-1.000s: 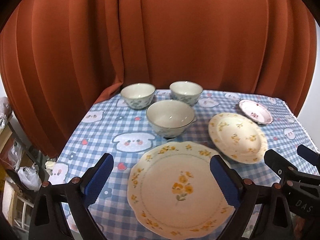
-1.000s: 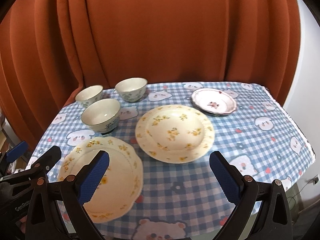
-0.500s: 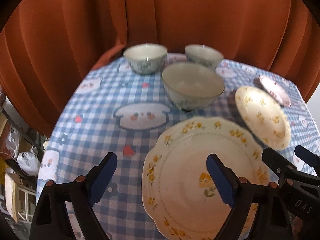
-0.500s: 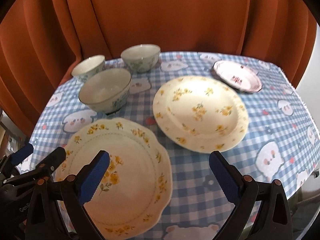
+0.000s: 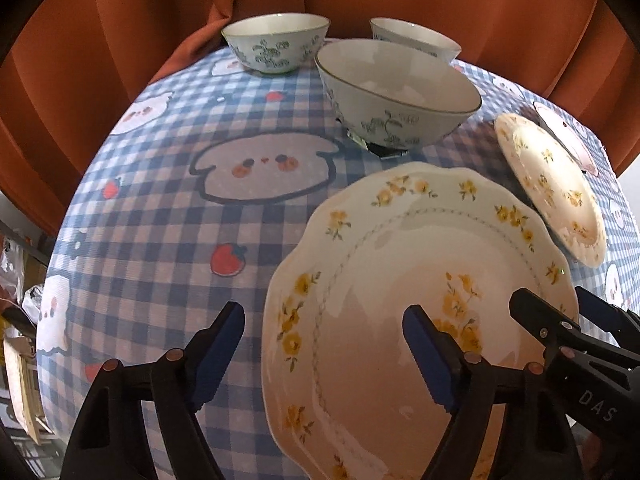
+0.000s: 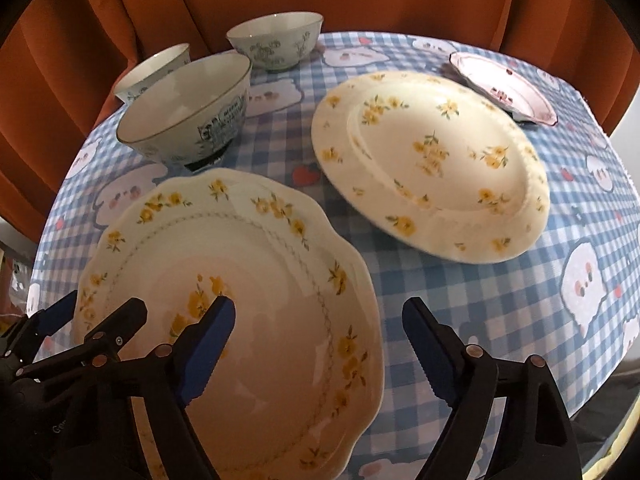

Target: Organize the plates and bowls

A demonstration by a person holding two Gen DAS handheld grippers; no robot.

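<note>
Left wrist view now shows the scalloped plate filling the lower right of the frame, much larger than one second ago, because both tools have come down toward it. The left gripper stands over the plate's left rim and its jaws have just been closing, but they are still wide and press on nothing. In the right wrist view the right gripper straddles the plate's right rim in the same way, also narrowing, not yet holding. I judge that a two-sided lift of this plate is prepared. The round plate and the large bowl wait in the upper part.
</note>
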